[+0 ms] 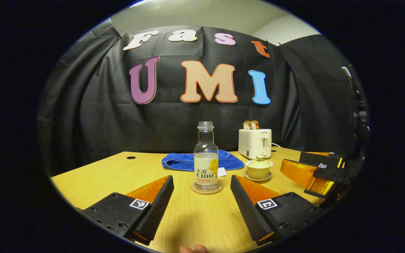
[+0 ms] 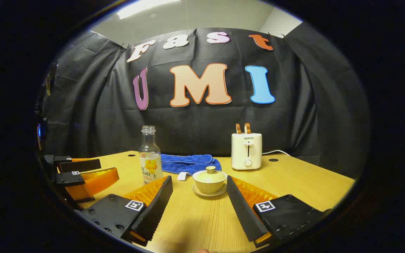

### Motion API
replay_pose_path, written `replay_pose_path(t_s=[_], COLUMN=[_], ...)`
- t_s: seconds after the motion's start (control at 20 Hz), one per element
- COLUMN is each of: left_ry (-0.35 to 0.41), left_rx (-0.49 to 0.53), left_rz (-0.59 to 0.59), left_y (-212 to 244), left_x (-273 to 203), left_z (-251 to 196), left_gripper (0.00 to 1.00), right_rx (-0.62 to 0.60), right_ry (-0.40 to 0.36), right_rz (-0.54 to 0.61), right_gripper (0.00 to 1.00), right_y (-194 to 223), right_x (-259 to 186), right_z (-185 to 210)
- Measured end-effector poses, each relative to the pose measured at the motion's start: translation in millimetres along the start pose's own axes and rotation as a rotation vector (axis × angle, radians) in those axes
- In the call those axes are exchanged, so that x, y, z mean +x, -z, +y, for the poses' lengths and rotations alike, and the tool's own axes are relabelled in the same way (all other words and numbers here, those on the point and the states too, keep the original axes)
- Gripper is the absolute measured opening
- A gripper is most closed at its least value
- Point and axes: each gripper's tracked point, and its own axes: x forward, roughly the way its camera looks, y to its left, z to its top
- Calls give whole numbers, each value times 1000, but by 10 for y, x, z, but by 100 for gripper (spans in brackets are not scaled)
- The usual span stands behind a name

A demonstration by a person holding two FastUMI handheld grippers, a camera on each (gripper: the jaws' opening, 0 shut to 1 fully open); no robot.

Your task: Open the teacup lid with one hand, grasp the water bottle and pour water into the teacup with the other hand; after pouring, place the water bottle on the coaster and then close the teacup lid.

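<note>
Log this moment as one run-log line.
left hand-held gripper: open, facing water bottle on coaster | right hand-held gripper: open, facing teacup | lid: on | pouring: not begun

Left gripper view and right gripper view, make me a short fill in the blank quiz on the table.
The clear glass water bottle stands on a round cork ____.
The pale yellow teacup has its lid ____.
Two bread slices sit in the white ____.
Both grippers' jaws are ____.

Missing: coaster; on; toaster; open

My fingers spread wide before the uncapped clear glass bottle, upright on its round cork coaster on the wooden tabletop.
</note>
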Motion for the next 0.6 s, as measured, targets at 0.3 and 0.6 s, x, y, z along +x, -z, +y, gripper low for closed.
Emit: replay_pose_path(t_s=[0.3, 0.6], left_ry=[0, -1], left_rx=[0, -1], left_rz=[0, 0], left_y=[5, 11], left_x=[2, -6], left_z=[7, -2], left_gripper=[95, 95], right_rx=[-1, -1], right_ry=[1, 2], right_rz=[-1, -1], right_gripper=[98, 98], right_y=[-1, -1], right_x=[4, 8], right_z=[1, 4])
